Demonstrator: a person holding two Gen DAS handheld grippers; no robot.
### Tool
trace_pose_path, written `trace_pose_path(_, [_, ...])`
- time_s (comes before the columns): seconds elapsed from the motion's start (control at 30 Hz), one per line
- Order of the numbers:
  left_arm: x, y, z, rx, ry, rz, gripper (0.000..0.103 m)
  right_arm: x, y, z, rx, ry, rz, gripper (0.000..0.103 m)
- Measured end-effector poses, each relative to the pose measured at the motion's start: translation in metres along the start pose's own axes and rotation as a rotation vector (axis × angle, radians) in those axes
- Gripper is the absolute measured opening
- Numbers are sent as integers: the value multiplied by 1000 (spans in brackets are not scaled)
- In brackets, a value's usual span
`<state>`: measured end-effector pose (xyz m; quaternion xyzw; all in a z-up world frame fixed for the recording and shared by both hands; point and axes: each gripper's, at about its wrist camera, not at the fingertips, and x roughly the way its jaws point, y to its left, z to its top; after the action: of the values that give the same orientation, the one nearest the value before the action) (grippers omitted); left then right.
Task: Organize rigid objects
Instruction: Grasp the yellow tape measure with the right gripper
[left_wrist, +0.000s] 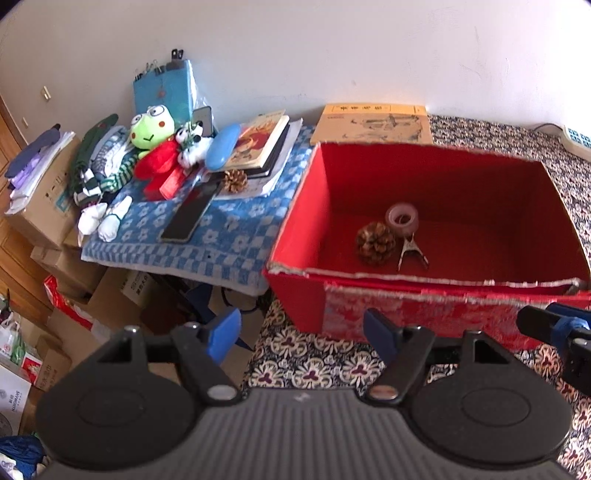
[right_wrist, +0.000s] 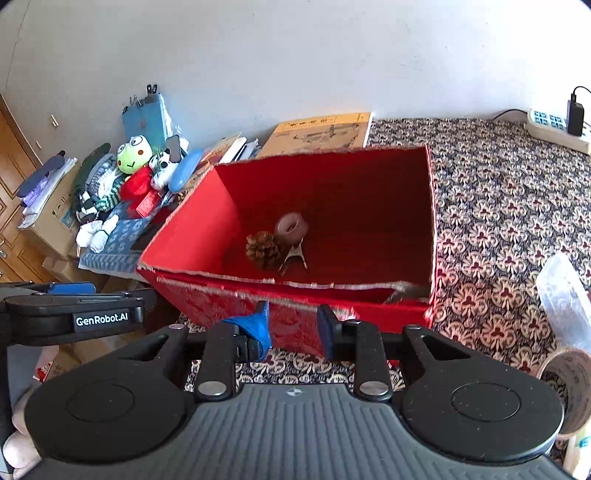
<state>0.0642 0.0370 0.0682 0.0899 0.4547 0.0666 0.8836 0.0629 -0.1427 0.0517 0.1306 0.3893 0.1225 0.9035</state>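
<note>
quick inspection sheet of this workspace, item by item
surface: patterned cloth, blue checked towel at left
job's things: red box holds pinecone, tape roll, metal clip; second pinecone on the towel
clutter: frog plush, books, blue case, cardboard boxes
grippers: left gripper open, empty; right gripper open, empty
cables: power strip with plugged charger
surroundings: white wall

A lived-in room of a home. Ahead-left of the tongs a frog plush toy (left_wrist: 151, 127), books (left_wrist: 258, 142) and socks (left_wrist: 105, 219) crowd a checked towel (left_wrist: 221, 236). Cardboard boxes (left_wrist: 44, 206) pile up far left.
</note>
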Motion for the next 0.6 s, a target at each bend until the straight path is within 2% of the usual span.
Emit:
trace_pose_path(0.37, [9,-2,-6,90,26,-13,76,9,-2,-17,79,69,-8,11])
trace_pose_path(0.6, [17,2,-13,129,52,-19,76,22,-7,-34,178,142,5,11])
